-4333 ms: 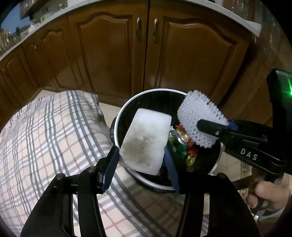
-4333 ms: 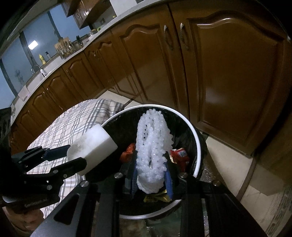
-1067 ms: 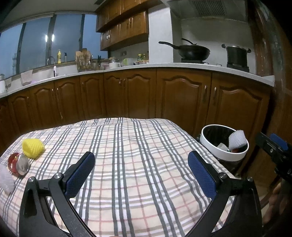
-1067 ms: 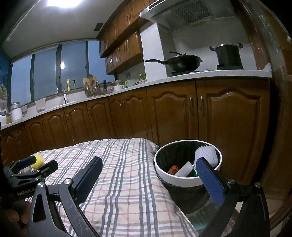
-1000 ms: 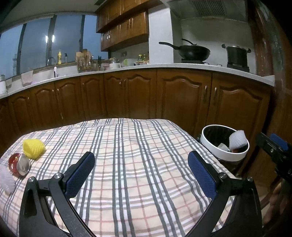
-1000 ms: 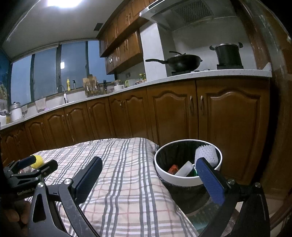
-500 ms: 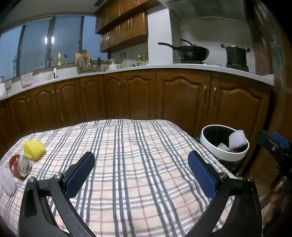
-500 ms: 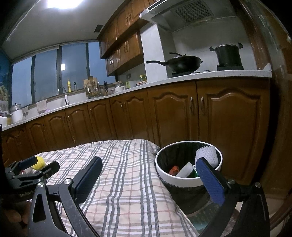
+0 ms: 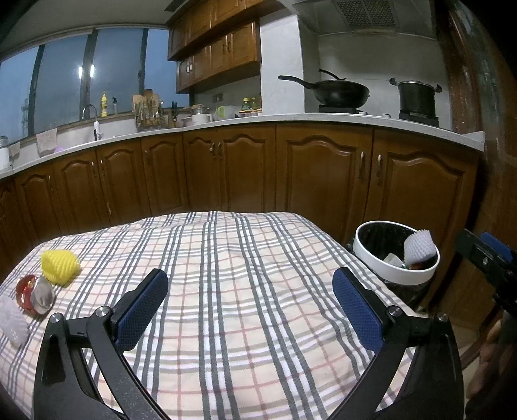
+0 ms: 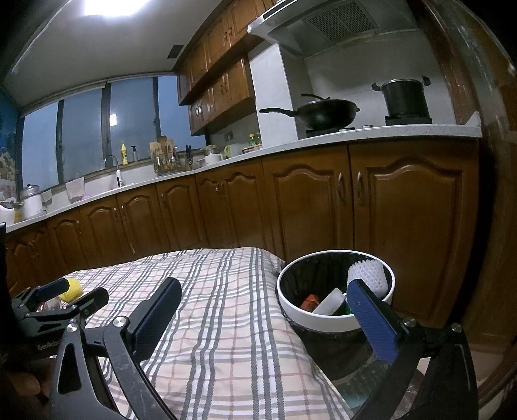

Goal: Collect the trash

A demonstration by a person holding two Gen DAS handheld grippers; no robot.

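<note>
- Brown wooden base cabinets point(image 9: 323, 174) run along the far wall under a pale counter point(image 9: 290, 121).
- Black wok point(image 9: 339, 92) and black lidded pot point(image 9: 416, 97) sit on the stove, beneath a range hood point(image 10: 336, 22).
- Sink faucet point(image 9: 89, 111) below dark windows point(image 9: 64, 80); yellow bottle point(image 9: 103, 103) on the sill, utensil rack point(image 9: 150, 111) near it.
- Upper cabinets point(image 9: 219, 48) hang left of the hood.
- Ceiling light point(image 10: 110, 6) lit.

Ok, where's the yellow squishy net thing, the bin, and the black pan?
yellow foam net point(image 9: 60, 267), left wrist view, middle of its body.
trash bin point(image 10: 323, 320), right wrist view, front of its white rim.
black pan point(image 9: 342, 92), left wrist view, side of its bowl.
</note>
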